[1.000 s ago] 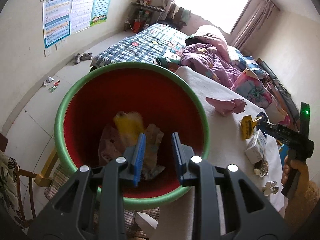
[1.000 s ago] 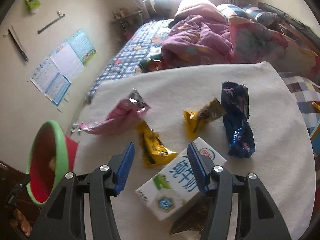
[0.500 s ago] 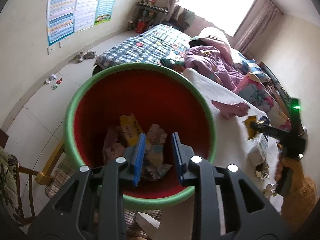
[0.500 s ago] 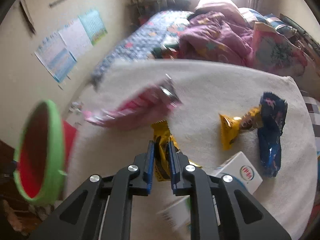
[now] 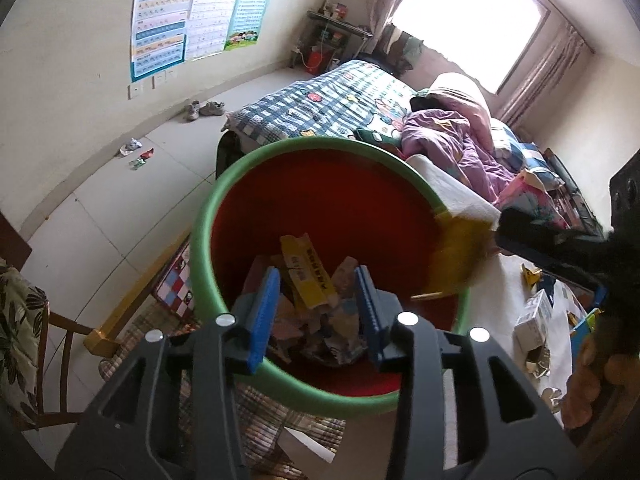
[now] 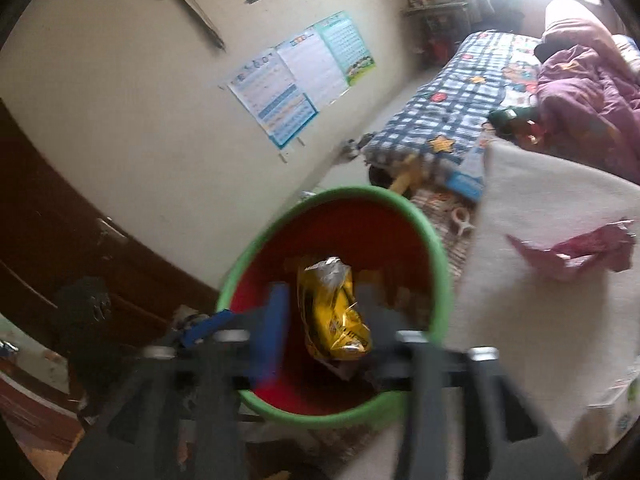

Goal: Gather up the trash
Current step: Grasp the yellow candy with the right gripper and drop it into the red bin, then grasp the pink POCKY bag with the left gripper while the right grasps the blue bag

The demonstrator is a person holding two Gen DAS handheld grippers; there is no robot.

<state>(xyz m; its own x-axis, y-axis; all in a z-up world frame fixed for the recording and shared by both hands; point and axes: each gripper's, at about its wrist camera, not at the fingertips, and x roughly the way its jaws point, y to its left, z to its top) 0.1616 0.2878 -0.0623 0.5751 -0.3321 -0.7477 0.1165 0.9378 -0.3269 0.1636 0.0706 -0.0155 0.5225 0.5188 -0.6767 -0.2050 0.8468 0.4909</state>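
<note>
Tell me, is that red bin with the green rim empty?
No. The red bin already holds crumpled wrappers and a yellow box at its bottom, and a yellow snack wrapper is over its mouth, between the right gripper's open jaws.

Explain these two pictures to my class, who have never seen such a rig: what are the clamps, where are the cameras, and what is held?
There is no robot. A person holds a two-finger gripper in each hand, each with a camera looking along its fingers. One picture is from the left gripper, above a red bin of trash. Its jaws have just been opening, with nothing between them. The other is from the right gripper. Its jaws have just been opening around a yellow wrapper over the bin, seemingly letting it go. A pink wrapper lies on the white table.
</note>
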